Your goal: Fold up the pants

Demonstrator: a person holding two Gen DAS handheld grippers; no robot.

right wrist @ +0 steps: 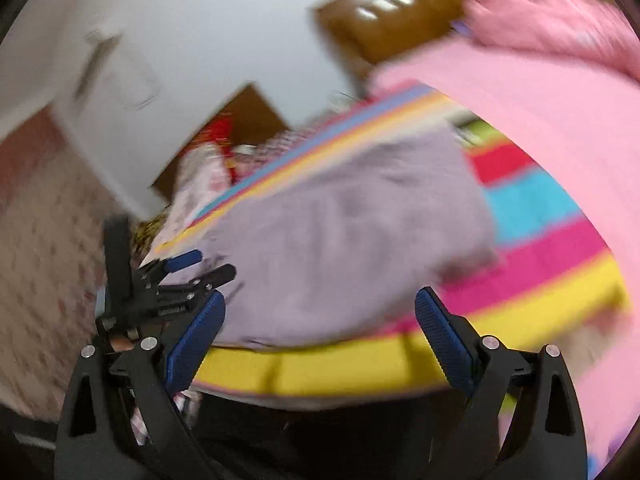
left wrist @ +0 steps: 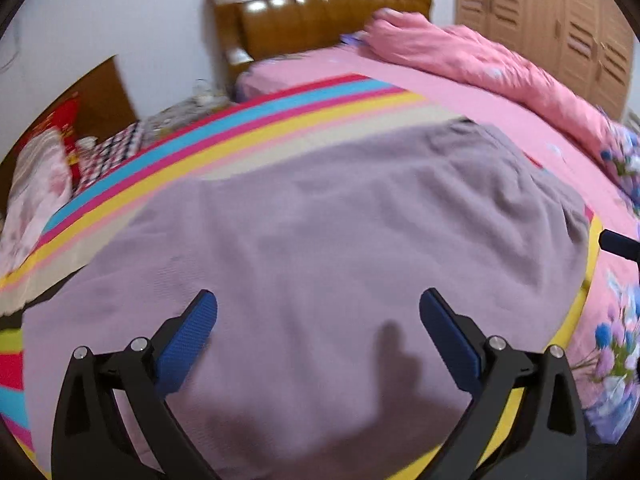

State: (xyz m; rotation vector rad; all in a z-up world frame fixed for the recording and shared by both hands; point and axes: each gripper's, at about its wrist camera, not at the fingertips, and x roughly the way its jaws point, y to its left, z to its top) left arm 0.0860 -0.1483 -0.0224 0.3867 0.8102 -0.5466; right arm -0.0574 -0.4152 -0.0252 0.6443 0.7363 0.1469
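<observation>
— Bedroom, then: a bed with a wooden headboard [left wrist: 320, 12], a pink quilt [left wrist: 480, 64] bunched along one side, and a striped sheet [left wrist: 248, 120] spread over the mattress. Where are the pants?

— The mauve pants [left wrist: 320, 220] lie flat on the striped sheet, already looking folded into a broad block. Their far edge points toward the headboard, their near edge toward the foot of the bed.

— And the grippers?

— The left gripper [left wrist: 318, 328] hovers directly over the pants' near part, fingers [left wrist: 192, 344] spread wide, holding nothing. The right gripper [right wrist: 320, 328] is also wide open and empty, sitting off the pants' near edge, above the sheet's yellow band. That view is blurred, so finer detail is lost.

— Which is better placed?

— The left, I'd judge; it is already above the cloth. The long axis seems to run across the fingers, toward the quilt side, so the next fold likely needs both grippers at the near edge.
</observation>
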